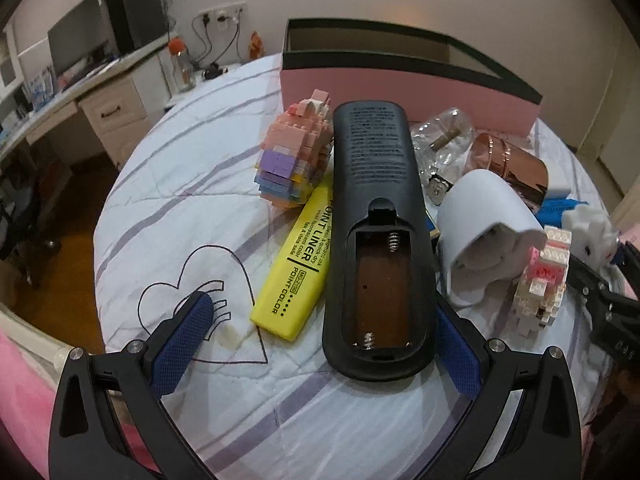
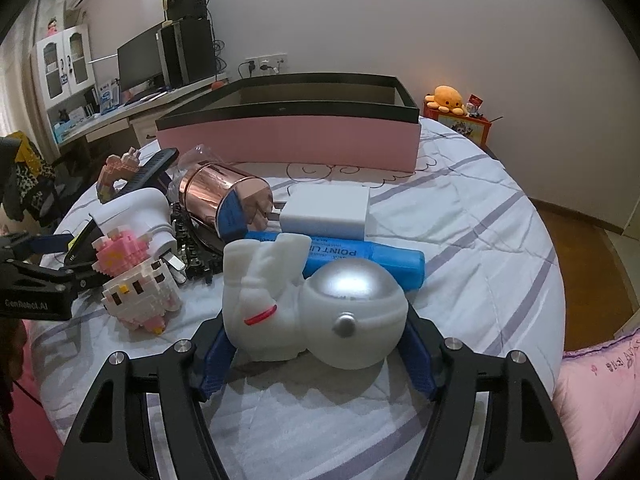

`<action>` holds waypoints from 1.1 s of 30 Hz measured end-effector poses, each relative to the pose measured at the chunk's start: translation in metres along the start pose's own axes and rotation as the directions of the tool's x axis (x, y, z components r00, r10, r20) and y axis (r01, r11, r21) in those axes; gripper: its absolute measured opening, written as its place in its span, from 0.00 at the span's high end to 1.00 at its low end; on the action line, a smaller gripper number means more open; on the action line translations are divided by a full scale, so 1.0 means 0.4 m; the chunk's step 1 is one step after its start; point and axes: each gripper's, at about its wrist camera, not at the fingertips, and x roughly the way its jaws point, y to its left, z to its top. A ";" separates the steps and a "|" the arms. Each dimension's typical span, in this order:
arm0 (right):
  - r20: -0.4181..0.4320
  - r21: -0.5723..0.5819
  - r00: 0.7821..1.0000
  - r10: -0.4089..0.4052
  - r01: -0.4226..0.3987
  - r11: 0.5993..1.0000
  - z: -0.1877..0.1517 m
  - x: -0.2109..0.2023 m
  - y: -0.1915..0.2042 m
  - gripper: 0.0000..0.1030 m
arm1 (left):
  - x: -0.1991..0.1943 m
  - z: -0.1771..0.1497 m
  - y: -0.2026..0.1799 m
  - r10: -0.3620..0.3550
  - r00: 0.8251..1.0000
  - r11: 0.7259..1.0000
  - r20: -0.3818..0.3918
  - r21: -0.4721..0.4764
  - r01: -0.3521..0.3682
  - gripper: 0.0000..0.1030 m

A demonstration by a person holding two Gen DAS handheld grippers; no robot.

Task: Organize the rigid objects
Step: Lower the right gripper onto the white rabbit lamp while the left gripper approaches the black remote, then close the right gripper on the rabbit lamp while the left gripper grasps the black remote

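Note:
A black remote [image 1: 380, 240] lies back-up on the quilt, its battery bay uncovered and empty. My left gripper [image 1: 320, 340] is open around its near end: the right pad is at the remote's side and the left pad stands well clear. In the right wrist view a white astronaut figure [image 2: 312, 316] with a silver helmet lies on its side. My right gripper [image 2: 318, 360] is shut on it, with one blue pad against the body and the other against the helmet. Behind stands an open pink box [image 2: 288, 136] with a black rim, also visible in the left wrist view [image 1: 400, 84].
Around the remote lie a yellow highlighter [image 1: 296, 264], a pastel brick figure [image 1: 296, 156], a white plug-in device [image 1: 488, 220], a rose-gold cylinder [image 1: 516, 164] and a pink-white brick figure [image 1: 540, 284]. A blue highlighter [image 2: 360, 256] and a white charger [image 2: 326, 212] lie beyond the astronaut. The quilt's edge drops to the floor on the left.

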 end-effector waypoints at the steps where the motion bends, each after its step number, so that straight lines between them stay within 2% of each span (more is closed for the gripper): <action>1: 0.000 -0.001 1.000 0.001 -0.001 1.000 0.001 0.001 0.000 0.28 | -0.001 -0.003 -0.003 0.001 1.000 1.000 0.014 0.003 -0.002 0.00; 4: 0.000 -0.004 1.000 0.003 -0.003 1.000 0.001 0.002 0.000 0.28 | -0.009 -0.018 -0.007 0.003 0.998 1.000 0.066 -0.003 -0.003 0.00; 7: -0.002 0.006 1.000 0.018 -0.018 1.000 0.004 0.001 -0.007 0.28 | -0.025 -0.014 -0.005 0.002 0.997 1.000 0.073 0.011 -0.003 0.00; 11: -0.002 0.008 0.999 0.037 -0.037 0.999 0.004 0.000 -0.011 0.28 | -0.058 -0.002 -0.012 0.053 0.990 0.997 0.133 0.040 -0.059 0.01; 18: 0.002 -0.008 1.000 0.021 -0.021 1.000 0.003 0.002 -0.001 0.27 | -0.068 0.021 -0.024 0.002 0.990 0.999 0.141 0.053 -0.010 0.01; 20: 0.001 -0.008 1.000 0.020 -0.020 1.000 0.005 0.003 -0.003 0.27 | -0.056 0.027 -0.036 0.019 0.991 0.996 0.135 0.084 -0.030 0.09; 22: 0.002 -0.007 1.000 0.021 -0.021 1.000 0.005 0.004 -0.003 0.27 | -0.045 0.031 -0.035 0.013 0.993 0.996 0.115 0.088 -0.023 0.30; 23: 0.002 -0.006 1.000 0.023 -0.023 1.000 0.006 0.005 -0.005 0.27 | -0.037 0.034 -0.032 -0.011 0.995 0.997 0.095 0.083 0.003 0.34; 30: 0.001 -0.005 1.000 0.017 -0.017 1.000 0.009 0.008 -0.005 0.27 | -0.012 0.038 -0.032 -0.035 0.997 0.996 0.068 0.080 0.030 0.36; 32: 0.006 0.001 1.000 0.019 -0.019 1.000 0.008 0.008 -0.007 0.28 | -0.018 0.036 -0.032 -0.038 0.996 0.996 0.080 0.078 0.032 0.40; 33: 0.010 0.004 1.000 0.019 -0.019 1.000 0.008 0.007 -0.009 0.30 | -0.024 0.034 -0.033 -0.039 0.995 0.996 0.088 0.078 0.032 0.47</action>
